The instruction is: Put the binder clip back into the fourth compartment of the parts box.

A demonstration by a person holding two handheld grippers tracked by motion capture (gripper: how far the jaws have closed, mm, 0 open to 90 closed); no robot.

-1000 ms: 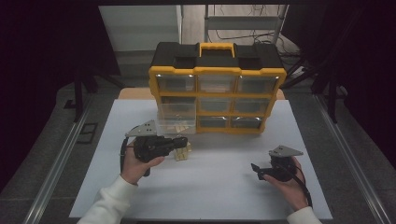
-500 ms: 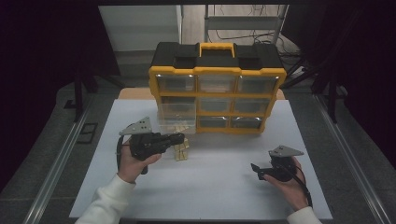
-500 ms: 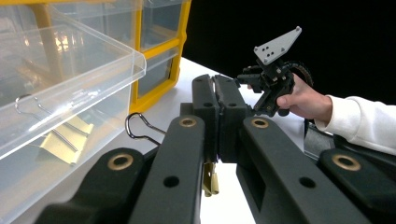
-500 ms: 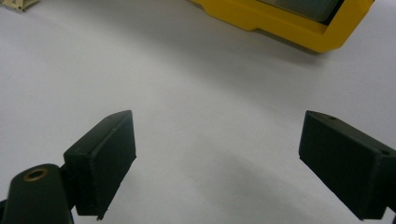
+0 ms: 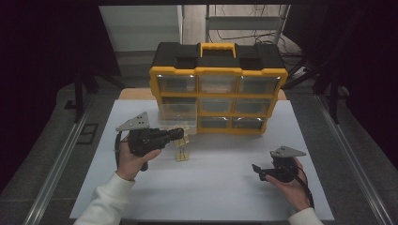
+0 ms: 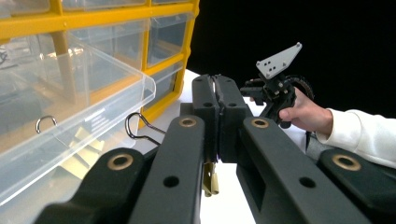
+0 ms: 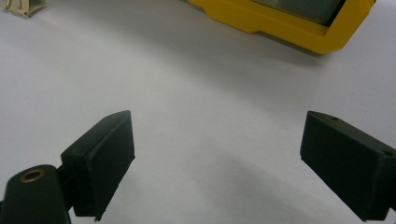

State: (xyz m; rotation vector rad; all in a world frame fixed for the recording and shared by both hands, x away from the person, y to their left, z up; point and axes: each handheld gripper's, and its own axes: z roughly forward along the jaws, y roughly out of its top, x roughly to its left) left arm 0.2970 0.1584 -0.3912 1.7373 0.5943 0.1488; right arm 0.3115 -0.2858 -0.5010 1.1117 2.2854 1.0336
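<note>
A yellow and black drawer cabinet stands at the back of the white table. One clear drawer in its middle row, left column, is pulled out, and gold binder clips lie inside it. My left gripper hovers just in front of that drawer, shut on a gold binder clip that hangs under its tips. Another gold clip stands on the table below it. My right gripper rests low at the right, open, with bare table between its fingers.
The cabinet's yellow base lies ahead of the right gripper, and the table clip is at its far left. The person's right hand is seen beyond the left jaws. Dark floor and metal rails flank the table.
The left gripper has drifted a little up and toward the open drawer, still shut. The right gripper has stayed where it was.
</note>
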